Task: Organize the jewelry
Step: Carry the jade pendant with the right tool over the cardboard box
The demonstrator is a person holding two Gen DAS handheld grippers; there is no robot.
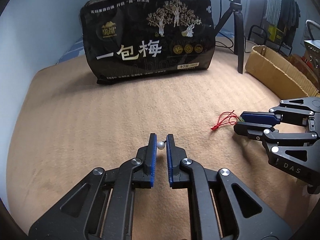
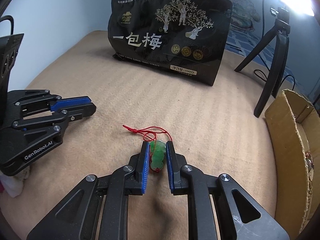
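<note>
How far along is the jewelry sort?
Done: nothing visibly stowed. In hand: the left tool brackets a white pearl; the right tool brackets a green jade pendant on red cord. Left: both pieces remain on the tan blanket.

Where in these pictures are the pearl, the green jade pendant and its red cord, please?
pearl (image 1: 160, 145), left wrist view, on its round white face.
green jade pendant (image 2: 158, 155), right wrist view, on its carved middle.
red cord (image 2: 158, 128), right wrist view, on its upper loop.
</note>
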